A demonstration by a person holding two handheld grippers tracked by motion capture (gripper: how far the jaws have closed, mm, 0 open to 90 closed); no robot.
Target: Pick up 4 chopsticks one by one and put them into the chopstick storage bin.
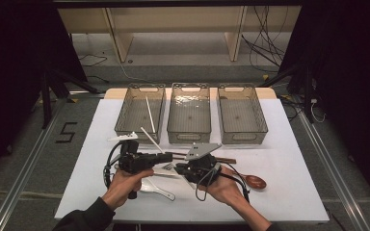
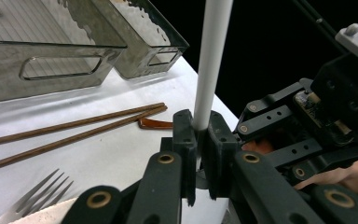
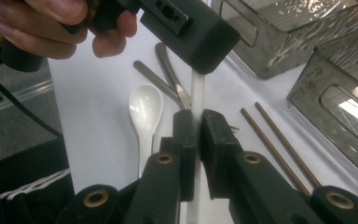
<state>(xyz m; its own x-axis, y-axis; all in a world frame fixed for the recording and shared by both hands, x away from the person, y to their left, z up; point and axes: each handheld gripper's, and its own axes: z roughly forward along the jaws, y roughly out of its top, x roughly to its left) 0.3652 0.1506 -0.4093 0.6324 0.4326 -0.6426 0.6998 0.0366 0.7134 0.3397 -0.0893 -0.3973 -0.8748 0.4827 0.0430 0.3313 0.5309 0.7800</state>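
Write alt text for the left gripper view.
The left hand-held gripper clamps a white chopstick that rises upright between its black jaws. Behind lie two brown chopsticks on the white table, a fork and clear bins; the right hand-held gripper is alongside.

The white chopstick (image 2: pixel 210 65) looks like smooth, matt plastic. The brown chopsticks (image 2: pixel 70 130) look like wood with a dull finish. The bins (image 1: pixel 189 113) are smoky clear plastic, ribbed and dimpled. The white spoon (image 3: pixel 144 112) is glossy, like glazed ceramic or plastic. The fork (image 2: pixel 37 198) is brushed metal. The table (image 1: pixel 294 183) is matt white.
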